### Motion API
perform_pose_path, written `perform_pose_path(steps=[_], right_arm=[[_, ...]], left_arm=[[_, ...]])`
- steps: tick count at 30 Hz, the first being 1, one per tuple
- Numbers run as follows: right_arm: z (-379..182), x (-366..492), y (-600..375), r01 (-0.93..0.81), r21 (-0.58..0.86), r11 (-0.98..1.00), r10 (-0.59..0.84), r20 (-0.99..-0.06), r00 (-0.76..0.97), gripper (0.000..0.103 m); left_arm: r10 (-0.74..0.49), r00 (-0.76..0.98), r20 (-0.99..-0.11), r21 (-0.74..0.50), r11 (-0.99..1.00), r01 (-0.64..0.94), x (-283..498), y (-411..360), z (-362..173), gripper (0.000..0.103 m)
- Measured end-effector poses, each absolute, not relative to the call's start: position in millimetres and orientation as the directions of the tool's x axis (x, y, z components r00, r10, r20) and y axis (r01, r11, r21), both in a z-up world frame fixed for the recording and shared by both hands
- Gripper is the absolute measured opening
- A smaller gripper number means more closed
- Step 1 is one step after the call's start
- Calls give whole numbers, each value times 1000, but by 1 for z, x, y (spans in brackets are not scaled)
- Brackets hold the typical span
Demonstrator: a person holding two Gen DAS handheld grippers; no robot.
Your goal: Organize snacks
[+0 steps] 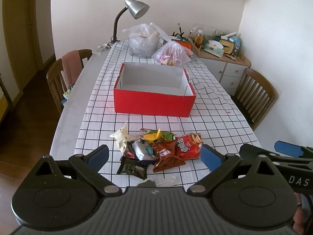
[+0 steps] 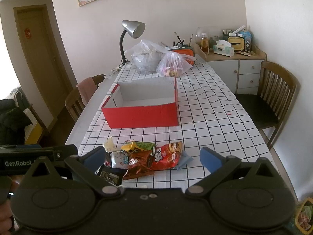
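Note:
A pile of snack packets (image 1: 156,150) lies on the checked tablecloth near the table's front edge; it also shows in the right wrist view (image 2: 144,158). It holds a red packet (image 1: 188,146), a brown packet (image 1: 167,156), a black packet (image 1: 134,168), a cream wrapper (image 1: 122,137) and a green-and-yellow one (image 1: 156,135). An open red box (image 1: 154,101), white inside and empty, stands behind the pile; it also shows in the right wrist view (image 2: 141,114). My left gripper (image 1: 154,156) is open above the pile's near side. My right gripper (image 2: 152,157) is open, also just in front of the pile.
Two clear plastic bags (image 1: 144,41) (image 1: 173,53) and a silver desk lamp (image 1: 135,7) stand at the table's far end. Wooden chairs (image 1: 62,74) (image 2: 277,96) flank the table. A cluttered white sideboard (image 2: 230,58) stands at the back right.

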State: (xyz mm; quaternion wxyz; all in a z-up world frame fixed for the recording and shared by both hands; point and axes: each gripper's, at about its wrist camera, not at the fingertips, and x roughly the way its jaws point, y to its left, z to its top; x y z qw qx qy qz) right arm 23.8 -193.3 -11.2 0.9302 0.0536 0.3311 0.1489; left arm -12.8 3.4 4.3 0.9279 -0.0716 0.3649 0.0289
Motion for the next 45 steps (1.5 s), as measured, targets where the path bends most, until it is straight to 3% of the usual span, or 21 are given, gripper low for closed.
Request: perform_pose_path(steps=[35, 45], right_arm=[[-22, 40, -189, -241, 200, 950, 313, -633, 708, 103], [-43, 72, -195, -233, 195, 953, 303, -656, 692, 103]], left_arm=[[-1, 710, -704, -117, 986, -115, 0, 4, -9, 100], [52, 679, -732, -117, 973, -200, 20, 28, -28, 100]])
